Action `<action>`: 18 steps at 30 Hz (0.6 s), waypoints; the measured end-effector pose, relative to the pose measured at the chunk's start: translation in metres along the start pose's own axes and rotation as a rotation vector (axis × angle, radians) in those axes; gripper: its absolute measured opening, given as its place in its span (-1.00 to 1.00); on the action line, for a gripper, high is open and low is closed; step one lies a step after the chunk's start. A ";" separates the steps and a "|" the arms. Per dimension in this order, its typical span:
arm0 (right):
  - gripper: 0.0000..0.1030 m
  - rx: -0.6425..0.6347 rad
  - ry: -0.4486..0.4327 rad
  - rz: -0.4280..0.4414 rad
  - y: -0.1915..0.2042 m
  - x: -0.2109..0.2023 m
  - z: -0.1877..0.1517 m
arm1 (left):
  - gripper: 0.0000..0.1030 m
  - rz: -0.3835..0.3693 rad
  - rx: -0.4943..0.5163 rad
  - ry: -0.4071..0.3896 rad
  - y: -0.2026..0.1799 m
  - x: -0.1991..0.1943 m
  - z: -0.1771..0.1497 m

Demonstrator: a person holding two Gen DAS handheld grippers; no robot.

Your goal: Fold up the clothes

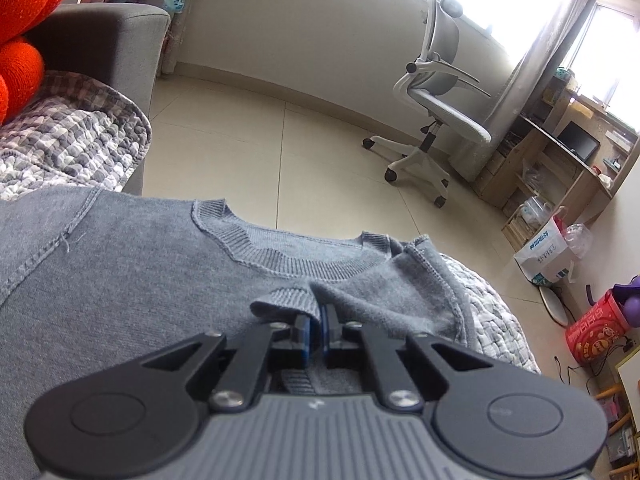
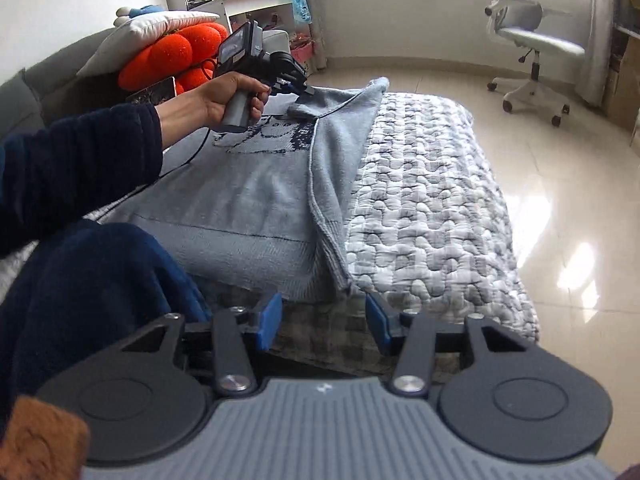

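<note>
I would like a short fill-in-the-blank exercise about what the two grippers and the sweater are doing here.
1. The left gripper is shut on the sweater's ____.
2. The right gripper is ____ and holds nothing.
3. The grey sweater lies on a checked ____.
4. On the tiled floor stands an office ____.

Missing words: cuff; open; quilt; chair

The sweater (image 1: 120, 280) is soft grey knit cloth. The blanket (image 2: 432, 208) is bumpy quilted cloth. The floor (image 1: 300, 140) is smooth, shiny tile. The left gripper (image 1: 318, 330) is matt black plastic.
</note>
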State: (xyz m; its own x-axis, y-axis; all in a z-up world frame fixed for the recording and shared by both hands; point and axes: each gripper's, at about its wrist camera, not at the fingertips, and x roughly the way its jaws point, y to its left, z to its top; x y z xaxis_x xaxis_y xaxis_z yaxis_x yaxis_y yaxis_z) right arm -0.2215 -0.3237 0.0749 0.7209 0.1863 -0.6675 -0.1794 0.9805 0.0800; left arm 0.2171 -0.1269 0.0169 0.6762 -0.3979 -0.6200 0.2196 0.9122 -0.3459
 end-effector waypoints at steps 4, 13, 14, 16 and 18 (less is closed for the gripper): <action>-0.03 -0.055 -0.071 -0.087 0.014 0.039 -0.002 | -0.94 0.017 0.019 -0.005 -0.002 0.001 -0.004; -0.91 -0.007 -0.101 -0.132 0.029 0.047 0.014 | -0.96 -0.025 -0.048 -0.070 0.010 -0.005 0.003; -0.91 0.003 -0.118 -0.106 0.035 0.037 0.019 | -0.96 -0.033 -0.055 -0.079 0.010 -0.005 0.003; -0.92 0.027 -0.134 -0.026 0.048 0.026 0.030 | -0.96 -0.045 -0.069 -0.087 0.011 -0.005 0.003; -0.92 0.035 -0.114 0.049 0.058 0.031 0.036 | -0.96 -0.047 -0.078 -0.094 0.013 -0.004 0.003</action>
State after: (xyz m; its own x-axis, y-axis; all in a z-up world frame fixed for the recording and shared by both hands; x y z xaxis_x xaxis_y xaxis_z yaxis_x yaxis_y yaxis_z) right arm -0.1850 -0.2582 0.0854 0.7837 0.2379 -0.5738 -0.1939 0.9713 0.1378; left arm 0.2193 -0.1131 0.0175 0.7305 -0.4254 -0.5342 0.1992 0.8810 -0.4291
